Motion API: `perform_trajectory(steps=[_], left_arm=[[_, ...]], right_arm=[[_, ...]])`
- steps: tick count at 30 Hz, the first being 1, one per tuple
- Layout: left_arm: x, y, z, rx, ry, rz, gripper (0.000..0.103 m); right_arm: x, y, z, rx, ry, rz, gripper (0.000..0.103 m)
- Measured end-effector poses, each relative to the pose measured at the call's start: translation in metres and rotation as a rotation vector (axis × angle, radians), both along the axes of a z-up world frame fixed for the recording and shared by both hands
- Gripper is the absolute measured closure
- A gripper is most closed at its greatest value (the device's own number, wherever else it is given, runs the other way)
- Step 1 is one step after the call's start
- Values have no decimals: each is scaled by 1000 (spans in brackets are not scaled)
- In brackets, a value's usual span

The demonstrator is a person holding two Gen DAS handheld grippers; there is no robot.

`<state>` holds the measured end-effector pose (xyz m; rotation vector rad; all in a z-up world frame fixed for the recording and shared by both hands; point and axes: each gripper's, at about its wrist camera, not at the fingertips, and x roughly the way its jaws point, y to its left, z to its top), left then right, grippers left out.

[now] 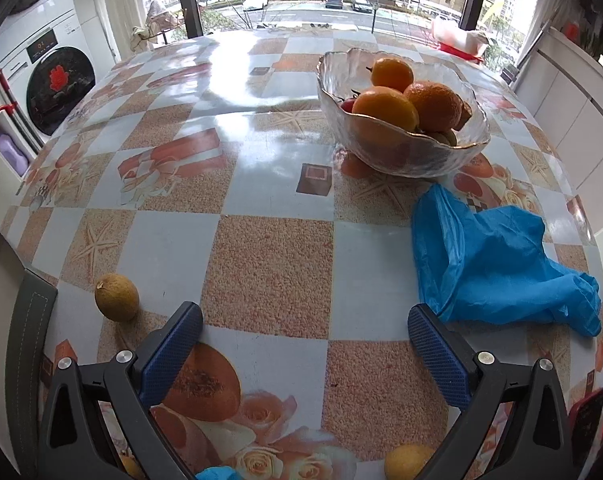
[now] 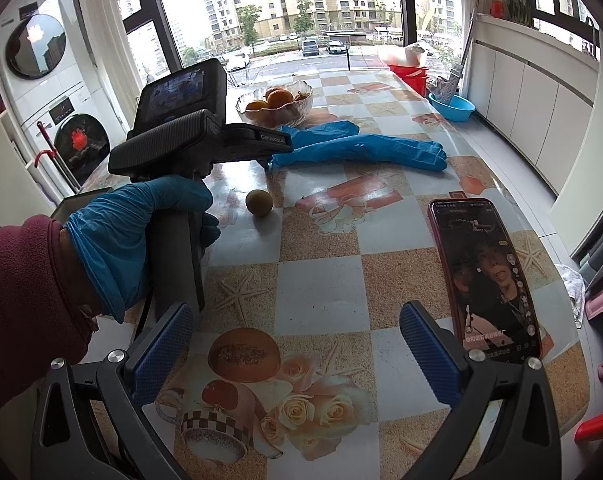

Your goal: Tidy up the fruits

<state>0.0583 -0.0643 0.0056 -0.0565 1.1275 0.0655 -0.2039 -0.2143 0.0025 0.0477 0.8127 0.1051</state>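
- The left gripper (image 1: 304, 334) hung over the patterned counter (image 1: 269, 264) with its blue-padded jaws spread wide and nothing between them.
- The right gripper (image 2: 296, 334) was likewise wide open and empty above the counter.
- A small yellow-brown fruit (image 1: 116, 297) lay on the counter just left of the left gripper's fingers, apart from them.
- Another yellow fruit (image 1: 405, 462) showed at the bottom edge, partly hidden behind the right-hand finger.
- A glass bowl (image 1: 401, 152) stood farther back, holding several oranges (image 1: 433, 106).
- Blue gloves (image 1: 497, 268) lay crumpled in front of the bowl, to the right.
- A phone (image 2: 489, 276) with its screen lit lay near the right gripper.
- The person's gloved left hand (image 2: 141, 236) gripped the left tool's handle.
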Motion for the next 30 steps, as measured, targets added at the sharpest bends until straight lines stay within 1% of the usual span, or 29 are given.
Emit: perform_trajectory(steps=[1, 2, 3, 5, 8, 9, 11, 14, 17, 19, 21, 22, 23, 24, 26, 27, 28, 30], left_arm=[[-1, -1, 1, -4, 25, -25, 0], [-5, 0, 4, -14, 33, -42, 0], [-11, 3, 11, -23, 24, -51, 0], [-27, 13, 31, -52, -19, -80, 0], [-65, 41, 62, -83, -114, -125, 0], [-78, 51, 68, -86, -131, -138, 0], [-103, 72, 73, -60, -142, -150, 0], [-138, 99, 64, -6, -137, -143, 0], [-164, 109, 49, 35, -130, -143, 0], [-175, 114, 37, 39, -116, -137, 0], [-179, 117, 24, 38, -88, -131, 0], [-180, 119, 19, 25, -79, -133, 0], [-181, 121, 18, 1, -91, -133, 0], [-181, 123, 16, -1, -91, -129, 0], [-178, 123, 8, 17, -64, -129, 0], [-179, 122, 4, 46, -52, -139, 0], [-182, 120, 4, 59, -73, -153, 0], [-184, 119, 3, 58, -87, -164, 0]], right_arm=[[-1, -2, -1, 7, 1, -7, 0], [-1, -5, -1, 15, 4, -13, 0], [-1, -8, -2, 21, 8, -19, 0], [-2, -9, -2, 24, 12, -26, 0], [-1, -5, -6, 21, 21, -19, 0], [1, -3, -8, 20, 29, -15, 0], [5, 3, -14, 19, 47, -7, 0], [14, 10, -21, 23, 72, 2, 0], [21, 16, -25, 20, 91, 5, 0], [23, 19, -25, 14, 98, 2, 0], [22, 23, -26, 14, 106, 5, 0], [22, 25, -26, 14, 111, 12, 0], [22, 28, -27, 10, 115, 19, 0], [21, 31, -27, 3, 117, 27, 0], [22, 37, -28, -6, 122, 40, 0], [23, 39, -29, -7, 126, 42, 0], [24, 41, -29, -4, 128, 43, 0], [26, 43, -29, -7, 127, 43, 0]])
